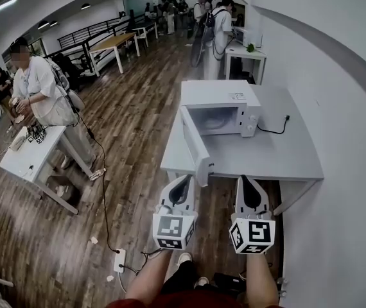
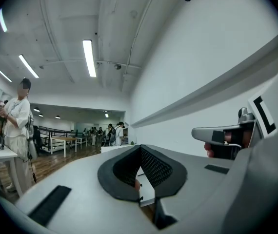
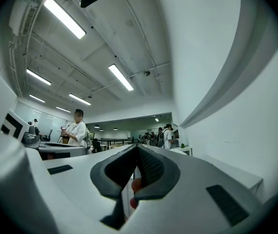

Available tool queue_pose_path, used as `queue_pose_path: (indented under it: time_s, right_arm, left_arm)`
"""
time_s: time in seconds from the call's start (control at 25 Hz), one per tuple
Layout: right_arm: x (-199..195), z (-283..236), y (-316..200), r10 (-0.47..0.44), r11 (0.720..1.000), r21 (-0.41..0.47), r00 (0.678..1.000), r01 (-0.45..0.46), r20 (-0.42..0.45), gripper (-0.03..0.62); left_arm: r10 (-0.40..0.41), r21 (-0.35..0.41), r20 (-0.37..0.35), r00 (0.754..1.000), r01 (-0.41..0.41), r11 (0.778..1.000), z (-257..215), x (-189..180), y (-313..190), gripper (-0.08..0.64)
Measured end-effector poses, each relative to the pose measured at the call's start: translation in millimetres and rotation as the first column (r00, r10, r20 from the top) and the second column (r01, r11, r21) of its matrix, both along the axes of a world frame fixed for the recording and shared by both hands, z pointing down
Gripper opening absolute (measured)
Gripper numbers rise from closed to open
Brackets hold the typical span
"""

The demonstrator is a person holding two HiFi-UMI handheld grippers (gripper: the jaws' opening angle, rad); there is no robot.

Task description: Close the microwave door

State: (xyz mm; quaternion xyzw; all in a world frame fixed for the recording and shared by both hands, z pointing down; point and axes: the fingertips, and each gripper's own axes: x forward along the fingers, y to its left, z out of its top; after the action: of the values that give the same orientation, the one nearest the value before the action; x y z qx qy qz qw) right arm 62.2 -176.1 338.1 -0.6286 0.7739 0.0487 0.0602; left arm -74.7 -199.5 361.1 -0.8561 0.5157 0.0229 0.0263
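Nothing of the task is done yet: the microwave (image 1: 225, 111) sits toward the back of the white counter (image 1: 279, 153) with its door (image 1: 196, 147) swung fully out toward the person, reaching the counter's near left edge. What is left is the whole job, by my reading: getting a tool against the door's outer face and pushing it round until it latches. Both forearms reach forward side by side from the bottom of the head view, the tools held roughly level and pointing at the counter. The left tongs (image 1: 184, 179) are closed and empty, their tip near the door's free end, though I cannot tell whether they touch. The right tongs (image 1: 246, 179) are also pressed together on nothing, at the counter's front edge.
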Motion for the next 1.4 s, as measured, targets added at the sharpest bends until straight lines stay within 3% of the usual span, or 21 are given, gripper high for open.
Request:
queue_pose_path:
  time_s: [0.28,0.68,0.92,1.04,1.4]
  right_arm:
    - [-14.3,20.8,-41.5,-0.009,0.999,-0.033,1.0,0.008,-0.023,0.026]
    - [-22.7,74.2,-98.8,-0.003,0.991,-0.133,1.0,0.004,0.008,0.027]
    - [-19.3,104.8,-120.6,0.023,0.983,-0.184,1.0,-0.02,0.015,0.028]
    - [-21.9,115.7,-126.7,0.034,0.978,-0.208,0.999,-0.031,0.011,0.026]
    - [-17.1,139.6,-145.1,0.085,0.963,-0.257,0.996,-0.083,-0.005,0.028]
  left_arm:
    - [0.001,-0.016,0.015,1.0,-0.001,1.0,20.7,-6.2,-43.8,0.026]
    - [0.089,-0.08,0.076,0.993,-0.083,0.993,83.8,0.5,-104.5,0.026]
    - [0.177,-0.153,0.101,0.979,-0.16,0.975,123.4,11.3,-128.9,0.03]
    - [0.23,-0.184,0.109,0.967,-0.208,0.961,139.5,15.7,-135.2,0.127]
    - [0.335,-0.229,0.111,0.936,-0.304,0.925,174.1,26.1,-157.1,0.172]
